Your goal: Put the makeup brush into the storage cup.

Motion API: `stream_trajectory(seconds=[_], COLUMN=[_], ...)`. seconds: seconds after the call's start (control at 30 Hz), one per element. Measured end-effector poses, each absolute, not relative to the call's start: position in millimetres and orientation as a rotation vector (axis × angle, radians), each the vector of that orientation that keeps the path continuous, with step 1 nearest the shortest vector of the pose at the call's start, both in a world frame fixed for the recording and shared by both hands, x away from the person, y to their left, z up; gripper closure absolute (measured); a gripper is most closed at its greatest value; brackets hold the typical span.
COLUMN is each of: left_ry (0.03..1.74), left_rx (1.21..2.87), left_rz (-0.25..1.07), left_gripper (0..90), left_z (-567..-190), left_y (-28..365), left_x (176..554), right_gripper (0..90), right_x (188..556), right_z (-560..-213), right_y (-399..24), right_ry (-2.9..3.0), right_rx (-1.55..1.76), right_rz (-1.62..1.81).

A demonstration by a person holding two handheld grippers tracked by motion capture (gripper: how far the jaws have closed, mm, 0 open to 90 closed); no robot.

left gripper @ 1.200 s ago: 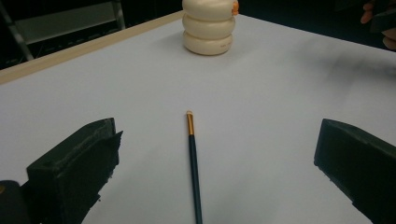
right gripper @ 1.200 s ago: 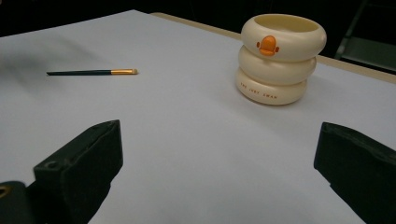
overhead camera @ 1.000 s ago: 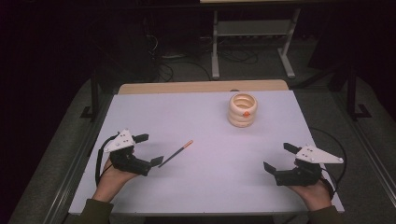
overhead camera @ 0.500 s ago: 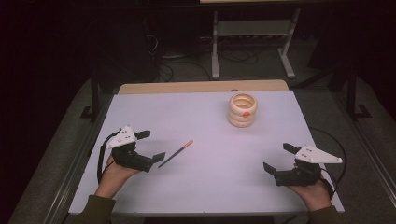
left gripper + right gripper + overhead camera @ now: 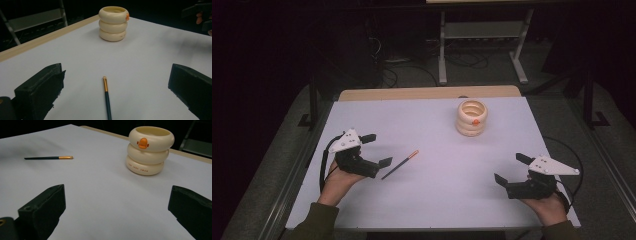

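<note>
Since the earlier frame I noted the left gripper [image 5: 373, 150] crept closer, jaws spread wide to straddle the thin dark-handled, copper-ferruled brush [image 5: 399, 164] lying flat, cream three-ringed plastic holder [image 5: 472, 117] well apart, right gripper [image 5: 511, 169] spread, idle.

The table [image 5: 427, 130] is pale lilac-white with a light wood strip along its far edge. The ringed cup [image 5: 149, 150] is cream with an orange badge and small orange lettering. The brush [image 5: 107, 96] has a dark, perhaps teal-green, handle, a copper band and a pale tip; both grippers' jaws are black.
</note>
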State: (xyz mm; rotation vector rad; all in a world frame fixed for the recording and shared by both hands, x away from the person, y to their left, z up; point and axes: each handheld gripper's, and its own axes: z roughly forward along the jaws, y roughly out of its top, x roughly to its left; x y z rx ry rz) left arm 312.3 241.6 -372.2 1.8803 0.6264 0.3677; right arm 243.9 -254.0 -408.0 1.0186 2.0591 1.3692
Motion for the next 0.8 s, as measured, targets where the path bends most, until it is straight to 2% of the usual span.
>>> stream_trajectory(seconds=[0.8], left_ry=[0.578], left_rx=[1.89], left_rz=[0.343], left_gripper=[0.0], left_z=[-368], left_y=[217], left_x=[331], right_gripper=[0.8], right_x=[244], right_z=[-408], right_y=[-254], right_ry=[2.065], right_rx=[1.019], right_rz=[1.358])
